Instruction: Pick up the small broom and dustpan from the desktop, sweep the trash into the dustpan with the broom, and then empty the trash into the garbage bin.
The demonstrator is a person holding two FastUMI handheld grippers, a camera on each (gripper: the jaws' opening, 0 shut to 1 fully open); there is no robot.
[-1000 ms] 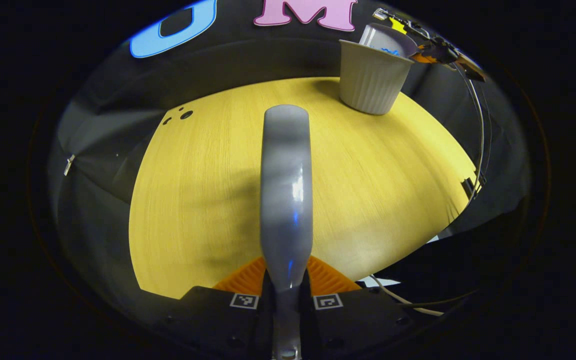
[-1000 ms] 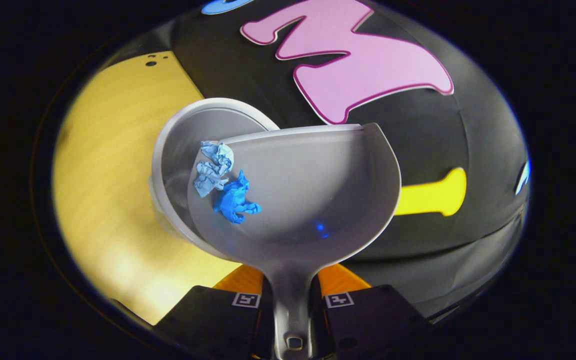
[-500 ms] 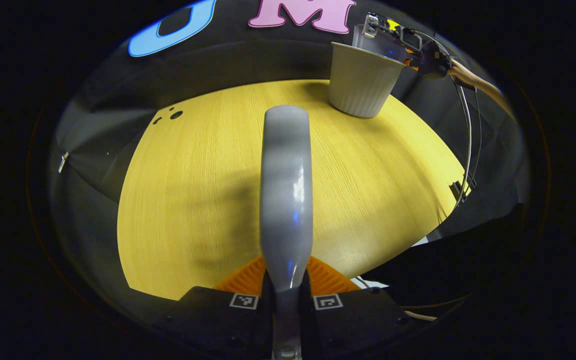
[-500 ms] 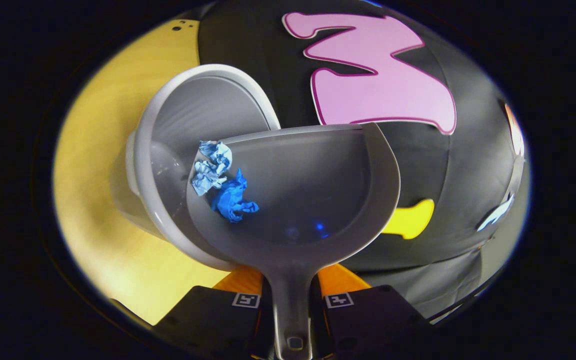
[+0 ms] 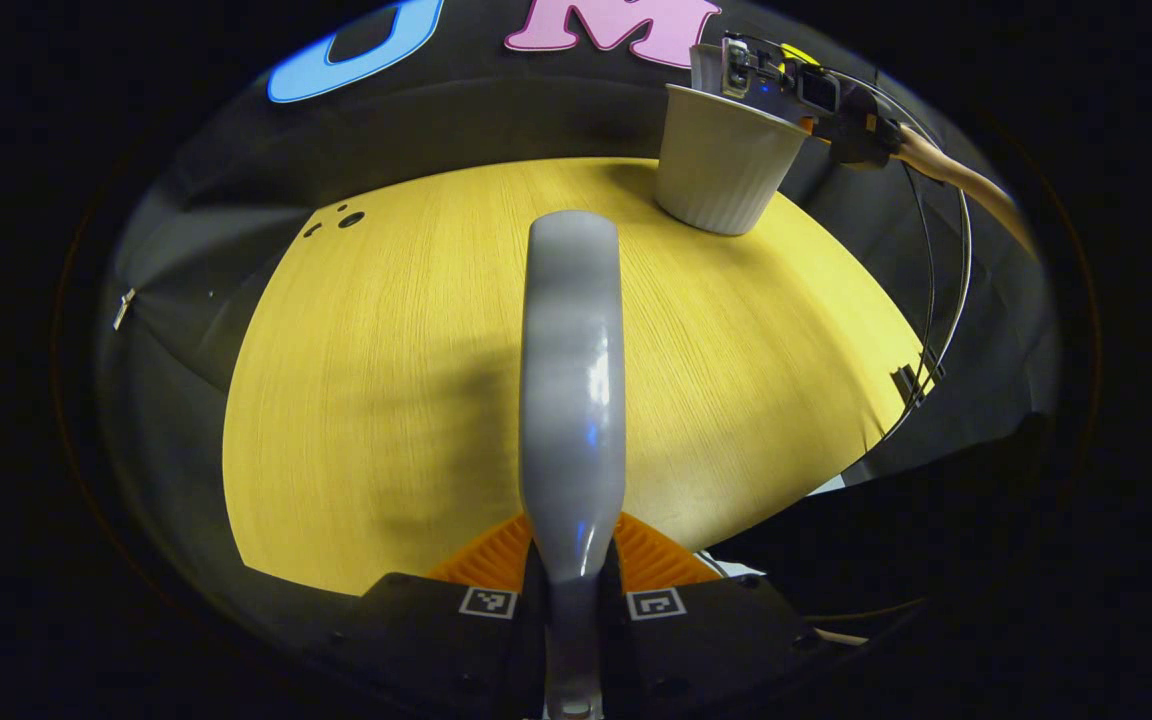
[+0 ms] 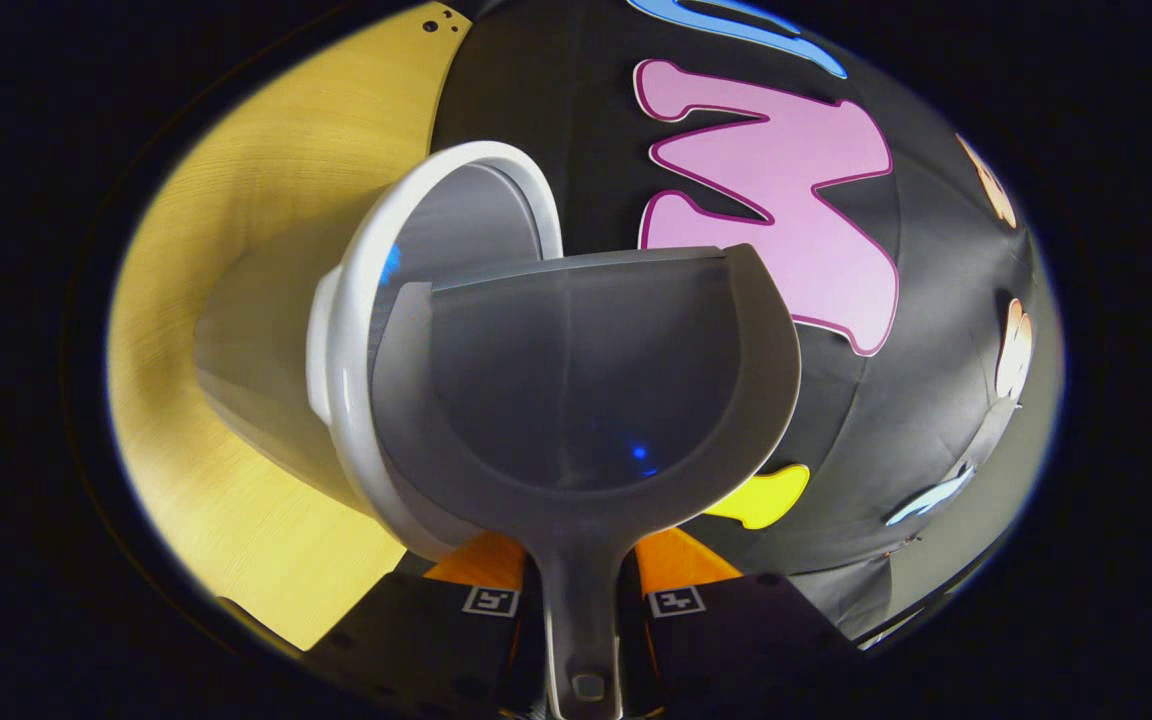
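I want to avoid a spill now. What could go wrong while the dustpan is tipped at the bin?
1. The dustpan lip overlaps the garbage bin rim; pulling back carelessly might knock the light bin over.
2. The broom, gripped only at its narrow neck, might swing while the left gripper waits above the desktop.

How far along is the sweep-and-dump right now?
Nearly finished. The dustpan, gripped by the right claw, is tipped over the garbage bin and its scoop looks bare; a blue scrap shows inside the bin. The left claw holds the broom above the table, where no trash shows. Left: perhaps setting the tools down.
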